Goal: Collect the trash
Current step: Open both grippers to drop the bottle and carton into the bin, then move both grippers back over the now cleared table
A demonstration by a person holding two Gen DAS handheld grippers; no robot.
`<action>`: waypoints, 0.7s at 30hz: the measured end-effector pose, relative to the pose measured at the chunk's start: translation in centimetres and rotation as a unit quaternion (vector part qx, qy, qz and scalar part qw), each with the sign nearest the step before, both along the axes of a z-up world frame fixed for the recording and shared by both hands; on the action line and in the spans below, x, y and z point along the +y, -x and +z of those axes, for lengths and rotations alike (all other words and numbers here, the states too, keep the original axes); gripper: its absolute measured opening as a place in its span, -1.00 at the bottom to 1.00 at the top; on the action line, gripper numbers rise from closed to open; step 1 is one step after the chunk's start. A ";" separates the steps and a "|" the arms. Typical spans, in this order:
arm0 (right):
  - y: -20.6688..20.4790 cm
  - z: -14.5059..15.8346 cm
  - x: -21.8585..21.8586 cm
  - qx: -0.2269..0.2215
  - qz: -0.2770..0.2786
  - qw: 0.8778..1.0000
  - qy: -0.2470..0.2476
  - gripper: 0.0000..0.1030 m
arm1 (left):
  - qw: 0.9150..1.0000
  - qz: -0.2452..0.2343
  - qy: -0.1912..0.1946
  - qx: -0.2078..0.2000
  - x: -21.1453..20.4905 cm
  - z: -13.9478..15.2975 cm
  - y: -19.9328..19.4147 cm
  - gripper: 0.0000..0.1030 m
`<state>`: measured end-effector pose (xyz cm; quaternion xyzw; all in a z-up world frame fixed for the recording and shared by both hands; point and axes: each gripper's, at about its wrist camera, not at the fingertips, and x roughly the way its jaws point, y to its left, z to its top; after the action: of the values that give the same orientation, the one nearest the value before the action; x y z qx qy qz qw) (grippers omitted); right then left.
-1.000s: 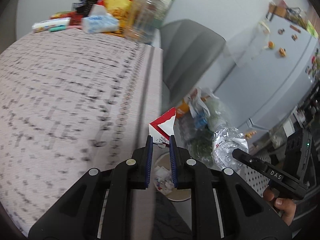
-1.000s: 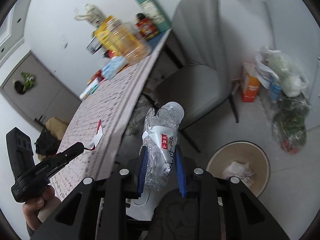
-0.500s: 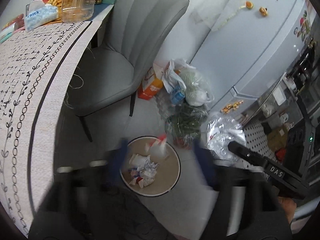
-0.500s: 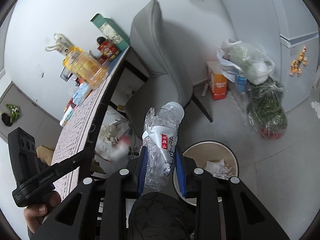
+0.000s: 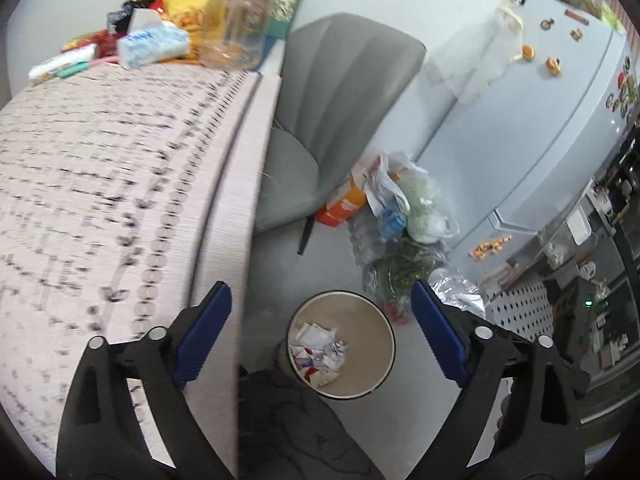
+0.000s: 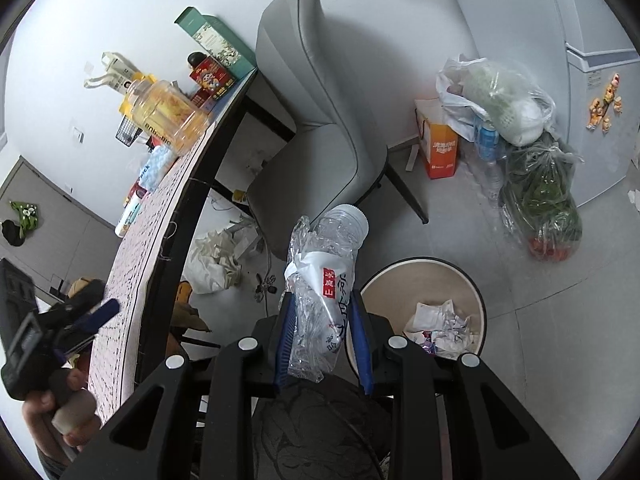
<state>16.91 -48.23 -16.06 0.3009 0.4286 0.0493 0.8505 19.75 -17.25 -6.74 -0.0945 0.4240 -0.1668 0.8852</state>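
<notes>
L gripper (image 5: 320, 330) hangs over the bin (image 5: 380, 334) w/ its 2 fingers spread wide, holding nothing, while R gripper (image 6: 324, 336) is clamped on a crushed bottle (image 6: 324, 280) just left of the bin, which holds crumpled paper (image 6: 440, 322).

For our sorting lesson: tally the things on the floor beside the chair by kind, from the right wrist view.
Bins: 1
Orange boxes: 1
Plastic bags: 2
Total: 4
</notes>
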 end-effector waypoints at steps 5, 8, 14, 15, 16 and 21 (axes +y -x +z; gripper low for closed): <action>-0.3 -0.5 0.0 0.023 -0.027 0.999 0.007 0.55 | 1.000 0.024 0.006 -0.014 2.9 1.0 1.6 0.79; -0.2 -0.1 0.4 0.023 -0.022 0.999 0.012 0.54 | 0.999 0.042 0.012 -0.019 5.0 1.5 2.5 0.84; -0.2 2.2 2.3 0.012 -0.002 1.000 0.025 0.54 | 0.996 0.076 0.020 -0.030 8.9 2.9 5.0 0.88; -0.2 2.8 2.9 0.008 0.003 1.000 0.030 0.55 | 0.996 0.081 0.019 -0.033 9.3 3.1 5.3 0.88; -0.2 3.4 3.3 0.003 0.008 0.999 0.035 0.62 | 0.995 0.087 0.018 -0.037 10.0 3.4 5.7 0.88; 0.2 6.6 6.0 -0.020 0.029 0.997 0.068 0.79 | 0.992 0.107 0.021 -0.057 12.4 4.6 7.5 0.88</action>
<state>16.74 -42.27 -9.49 0.2288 0.4224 0.0505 0.8756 12.21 -4.86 -2.17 -0.1480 0.3564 -0.0854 0.9186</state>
